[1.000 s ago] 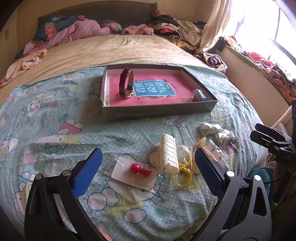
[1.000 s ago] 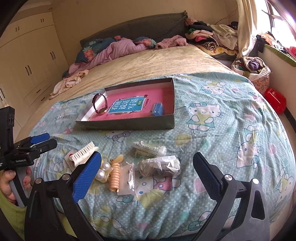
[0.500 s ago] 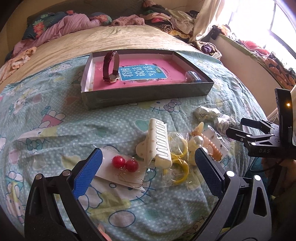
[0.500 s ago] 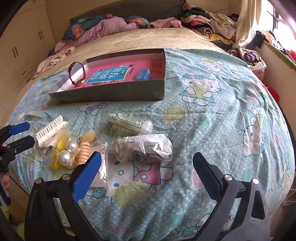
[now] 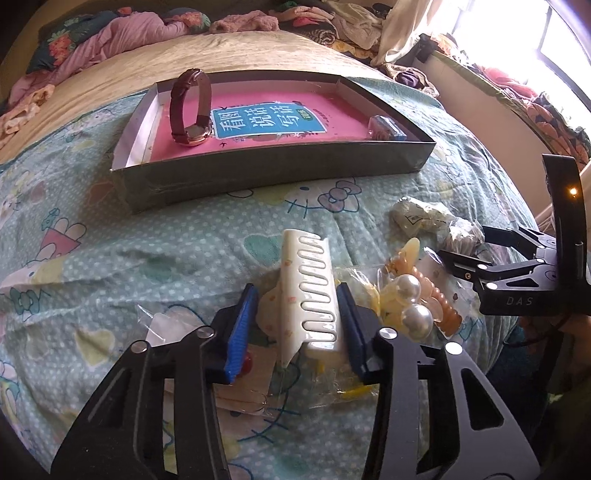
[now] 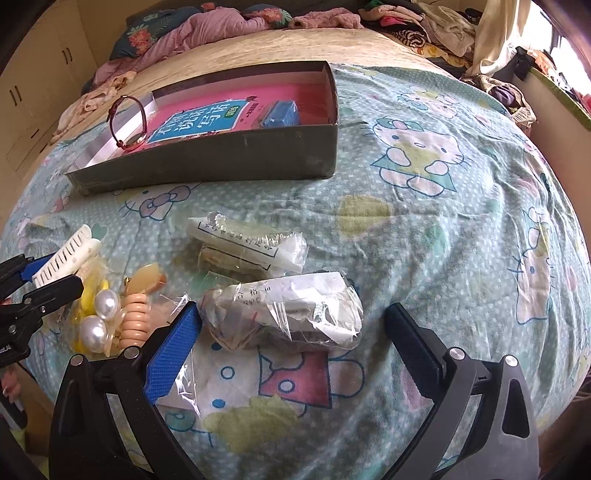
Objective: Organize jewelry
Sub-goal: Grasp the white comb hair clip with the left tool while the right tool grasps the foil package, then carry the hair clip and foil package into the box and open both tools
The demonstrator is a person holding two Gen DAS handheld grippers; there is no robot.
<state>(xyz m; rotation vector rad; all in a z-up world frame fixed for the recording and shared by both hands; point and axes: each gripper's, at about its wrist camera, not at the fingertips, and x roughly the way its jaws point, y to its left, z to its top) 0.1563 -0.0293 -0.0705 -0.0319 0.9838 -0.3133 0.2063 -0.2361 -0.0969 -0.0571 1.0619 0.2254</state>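
My left gripper (image 5: 295, 325) has its jaws closed around a white claw hair clip (image 5: 308, 288), the right pad touching it, as it lies on the bed; the clip also shows in the right wrist view (image 6: 66, 254). My right gripper (image 6: 291, 339) is open, its jaws on either side of a crumpled plastic bag of jewelry (image 6: 284, 310). A second small bag (image 6: 247, 243) lies just behind it. Pearl bobbles (image 5: 410, 299), an orange coil tie (image 6: 135, 314) and yellow rings (image 6: 88, 291) lie between the grippers. A grey box (image 5: 273, 166) holds a brown watch (image 5: 192, 107) and a blue item (image 6: 280, 110).
Red earrings on a card (image 5: 245, 360) lie under the left finger. The box stands mid-bed on a cartoon-print sheet (image 6: 424, 221). Piled clothes and pillows (image 6: 221, 18) fill the far end. The bed edge drops off at the right, by a window ledge (image 5: 517, 85).
My left gripper moved forward and down and closed its jaws around the white hair clip. My right gripper came lower and closer to the crumpled plastic bag, staying open.
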